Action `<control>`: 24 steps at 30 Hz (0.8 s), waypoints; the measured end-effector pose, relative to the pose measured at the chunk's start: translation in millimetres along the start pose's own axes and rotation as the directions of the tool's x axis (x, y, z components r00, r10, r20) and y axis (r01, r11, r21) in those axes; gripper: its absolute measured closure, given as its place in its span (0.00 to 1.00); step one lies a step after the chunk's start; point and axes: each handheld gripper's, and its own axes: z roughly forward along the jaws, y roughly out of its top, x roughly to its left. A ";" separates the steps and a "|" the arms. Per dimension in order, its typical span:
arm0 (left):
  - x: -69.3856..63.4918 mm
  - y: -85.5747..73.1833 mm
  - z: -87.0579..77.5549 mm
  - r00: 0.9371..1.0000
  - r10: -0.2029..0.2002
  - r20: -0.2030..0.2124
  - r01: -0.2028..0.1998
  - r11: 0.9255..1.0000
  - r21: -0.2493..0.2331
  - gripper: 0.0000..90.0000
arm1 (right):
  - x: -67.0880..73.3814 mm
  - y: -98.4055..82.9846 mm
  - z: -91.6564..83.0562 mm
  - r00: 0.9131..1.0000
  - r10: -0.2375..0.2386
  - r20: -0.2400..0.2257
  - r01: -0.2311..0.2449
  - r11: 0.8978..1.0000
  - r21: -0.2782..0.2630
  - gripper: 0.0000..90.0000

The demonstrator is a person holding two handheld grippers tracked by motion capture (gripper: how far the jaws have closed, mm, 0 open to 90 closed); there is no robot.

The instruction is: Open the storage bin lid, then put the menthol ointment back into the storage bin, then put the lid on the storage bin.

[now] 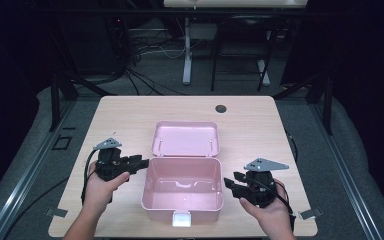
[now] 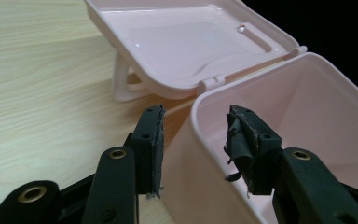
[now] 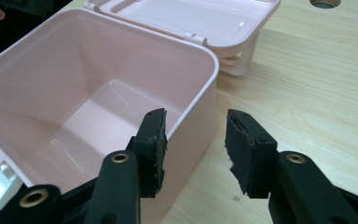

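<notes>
A pink plastic box [image 1: 182, 206] stands open and empty in the middle of the table, its lid [image 1: 185, 138] folded back flat behind it and a white latch [image 1: 181, 219] at its front. My left gripper [image 1: 143, 163] is open at the box's left wall. In the left gripper view the jaws straddle the near rim of the box [image 2: 205, 121], one inside, one outside. My right gripper [image 1: 228, 183] is open at the box's right wall. In the right gripper view its jaws straddle the box wall [image 3: 200, 116] the same way.
The light wooden table [image 1: 125, 120] has a round cable hole [image 1: 221, 108] at its far edge. Bare tabletop lies to both sides of the box. Dark floor, cables and table legs lie beyond the far edge.
</notes>
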 end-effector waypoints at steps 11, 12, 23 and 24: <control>8.1 -1.2 -12.2 1.000 -0.014 -0.014 0.014 1.000 0.009 0.62 | -12.1 21.2 2.4 0.998 -0.042 0.054 0.039 0.997 0.068 0.61; 8.3 -1.1 -12.8 1.000 -0.013 -0.016 0.013 1.000 0.009 0.62 | -13.3 23.2 2.5 0.997 -0.047 0.059 0.042 0.996 0.084 0.60; 9.7 -0.3 -17.4 1.000 -0.020 -0.010 0.020 1.000 0.000 0.61 | -36.8 36.0 13.0 0.993 -0.073 0.091 0.052 0.976 0.211 0.58; 9.8 -0.1 -17.8 1.000 -0.019 -0.011 0.019 1.000 0.003 0.61 | -39.7 36.8 14.6 0.993 -0.074 0.097 0.050 0.973 0.227 0.58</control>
